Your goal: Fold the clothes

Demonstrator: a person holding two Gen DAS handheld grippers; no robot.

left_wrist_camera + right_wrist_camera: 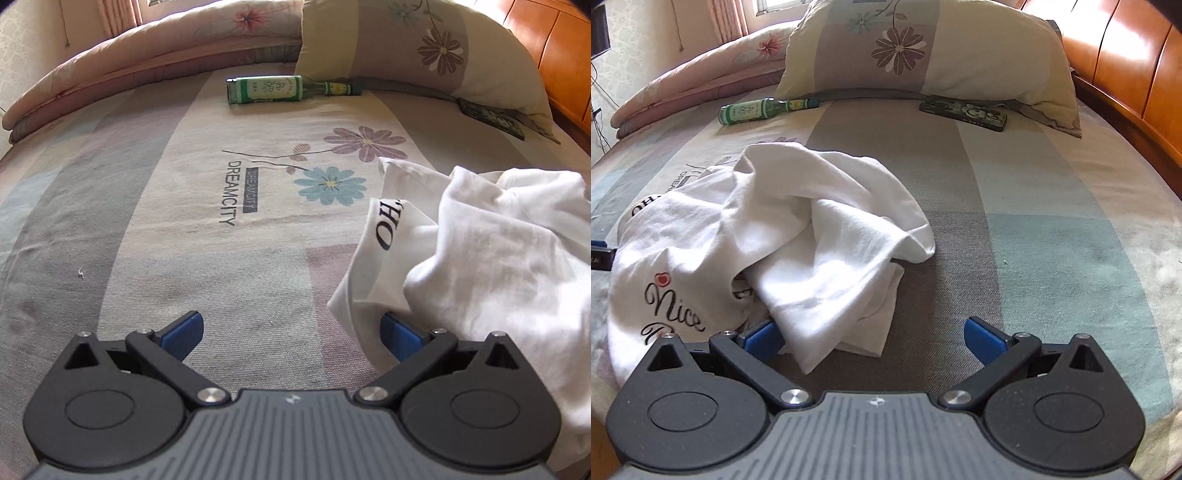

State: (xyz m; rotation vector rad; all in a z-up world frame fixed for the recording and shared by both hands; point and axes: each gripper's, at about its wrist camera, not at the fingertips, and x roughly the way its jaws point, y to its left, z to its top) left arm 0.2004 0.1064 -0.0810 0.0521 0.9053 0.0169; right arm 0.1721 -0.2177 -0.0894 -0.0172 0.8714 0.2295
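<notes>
**On the bedsheet, a crumpled T-shirt waiting to be spread**

On the striped bedsheet [1015, 206] in front of me lies the white T-shirt [798, 225], heaped and twisted, with black script lettering showing on one rumpled panel. Nothing about it is flat yet, so I judge I am at the very first step: finding edges and laying the shirt out before any fold can be made.

My left gripper [291, 334] hangs low over the sheet with its blue pads spread wide and nothing between them; the shirt's near edge drapes just beside, perhaps touching, its inner-side pad. My right gripper [873, 338] is likewise spread and empty, and a hanging fold of the shirt lies between its pads, close against the one nearer the heap.

Further up the bed, well apart from the shirt, a green glass bottle [759, 110] lies on its side near the floral pillow [923, 55], and a dark patterned flat case [964, 110] rests at the pillow's foot. A folded pink quilt [110, 74] runs along the far side.

The next move, as I see it, calls for pinching a hem or shoulder on each side and drawing them apart, so the cloth untwists and settles flat. The bare sheet around the heap looks ample for that.
</notes>
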